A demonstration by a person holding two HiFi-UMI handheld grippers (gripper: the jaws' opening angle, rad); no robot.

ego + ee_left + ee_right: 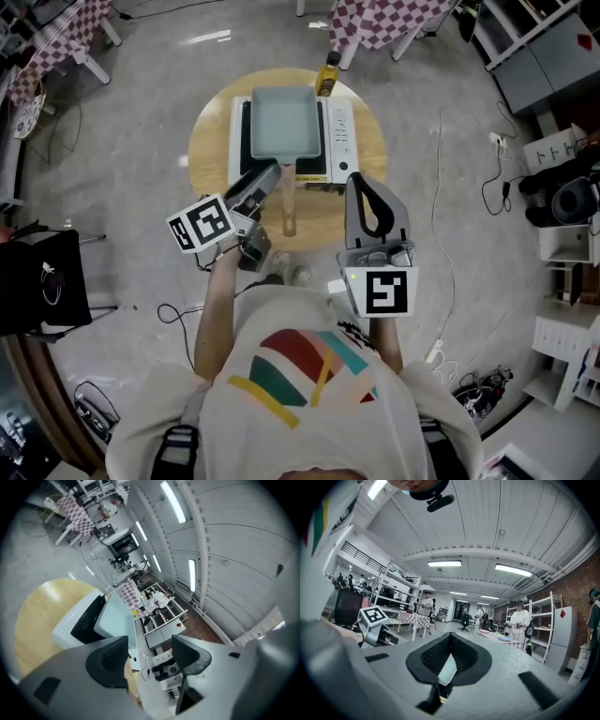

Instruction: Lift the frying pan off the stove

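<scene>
A square pale-grey frying pan (281, 122) sits on a white portable stove (339, 136) on a round wooden table (211, 141). Its wooden handle (289, 202) points toward me. My left gripper (265, 183) hovers just left of the handle with its jaws open and empty. In the left gripper view the pan (115, 618) and stove (77, 620) lie beyond the left gripper (147, 644), tilted in the frame. My right gripper (356, 180) hangs at the table's near right edge, beside the stove's front corner, shut on nothing. Its tips (451, 637) meet in the right gripper view.
A yellow bottle (327, 75) stands at the table's far edge behind the stove. Checkered tables (384, 19) stand further back, and cables (441, 187) trail on the floor to the right. A black bag (42, 281) lies at the left. People (520, 620) stand among distant shelves.
</scene>
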